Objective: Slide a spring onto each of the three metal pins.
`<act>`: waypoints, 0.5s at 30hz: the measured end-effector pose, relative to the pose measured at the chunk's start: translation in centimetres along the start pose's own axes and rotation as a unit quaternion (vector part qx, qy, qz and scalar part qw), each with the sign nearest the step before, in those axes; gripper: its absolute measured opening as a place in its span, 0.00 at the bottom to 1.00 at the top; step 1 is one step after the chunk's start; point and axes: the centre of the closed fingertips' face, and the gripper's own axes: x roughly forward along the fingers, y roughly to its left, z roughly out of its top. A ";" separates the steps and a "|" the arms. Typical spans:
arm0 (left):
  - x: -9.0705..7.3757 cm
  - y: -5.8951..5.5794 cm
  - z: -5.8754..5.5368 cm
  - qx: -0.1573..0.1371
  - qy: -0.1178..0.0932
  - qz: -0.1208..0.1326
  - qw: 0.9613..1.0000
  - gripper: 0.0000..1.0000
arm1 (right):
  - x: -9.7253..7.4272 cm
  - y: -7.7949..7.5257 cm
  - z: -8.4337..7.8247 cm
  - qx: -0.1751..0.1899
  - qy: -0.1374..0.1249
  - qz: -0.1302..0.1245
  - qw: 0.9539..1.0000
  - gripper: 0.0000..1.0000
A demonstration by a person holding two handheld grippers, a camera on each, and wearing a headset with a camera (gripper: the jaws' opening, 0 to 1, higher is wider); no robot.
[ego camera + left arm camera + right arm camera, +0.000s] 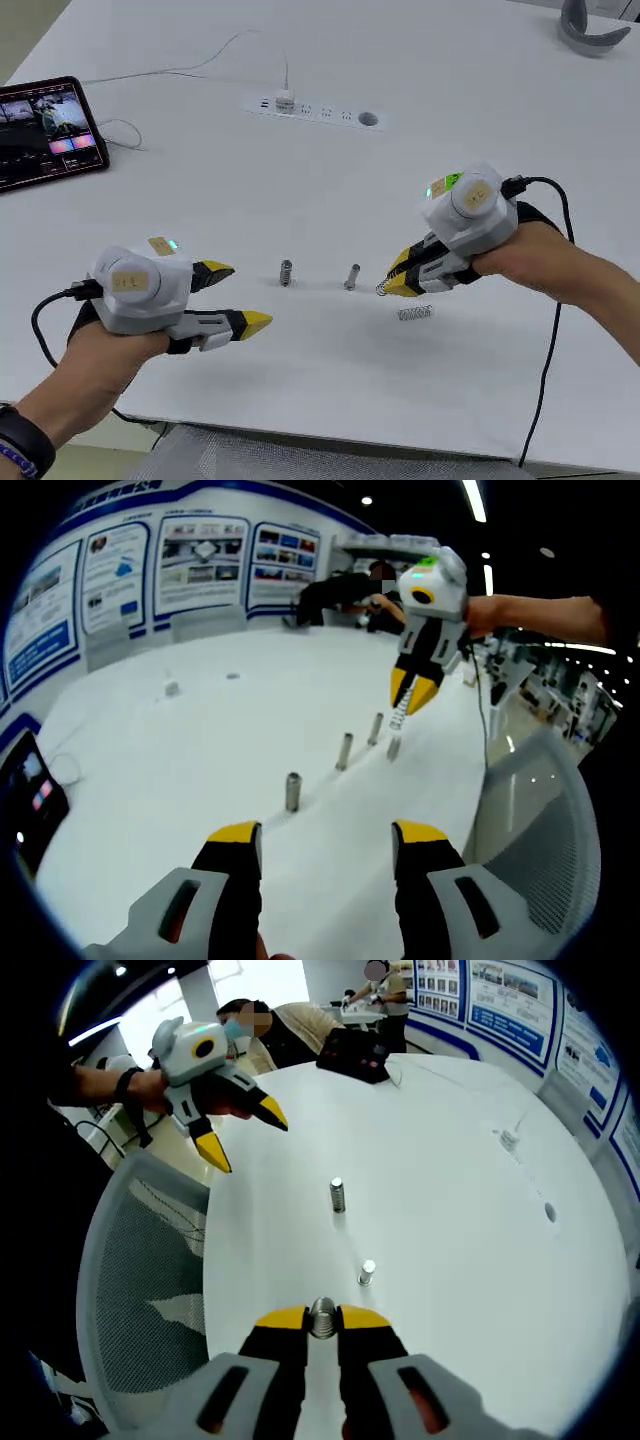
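Note:
Three metal pins stand in a row on the white table. The nearest-left pin (286,273) (293,791) (338,1195) carries a spring. The middle pin (352,276) (344,751) (367,1273) is bare. A third pin (376,728) stands just below my right gripper (398,283) (415,692) (322,1320), which is shut on a spring (381,289) (400,718) (322,1316) hanging from its tips. Another loose spring (414,313) lies flat on the table nearby. My left gripper (235,296) (330,830) (245,1135) hovers open and empty, left of the pins.
A tablet (45,130) lies at the far left, a power strip (315,110) with a white cable at the back, a grey curved object (595,30) at the far right corner. A mesh chair (540,810) (150,1260) stands by the table's near edge.

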 end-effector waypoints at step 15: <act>-1.3 0.7 -1.4 -0.023 0.007 0.014 1.000 0.59 | 1.6 -2.2 -0.1 -0.012 0.015 -0.008 1.000 0.12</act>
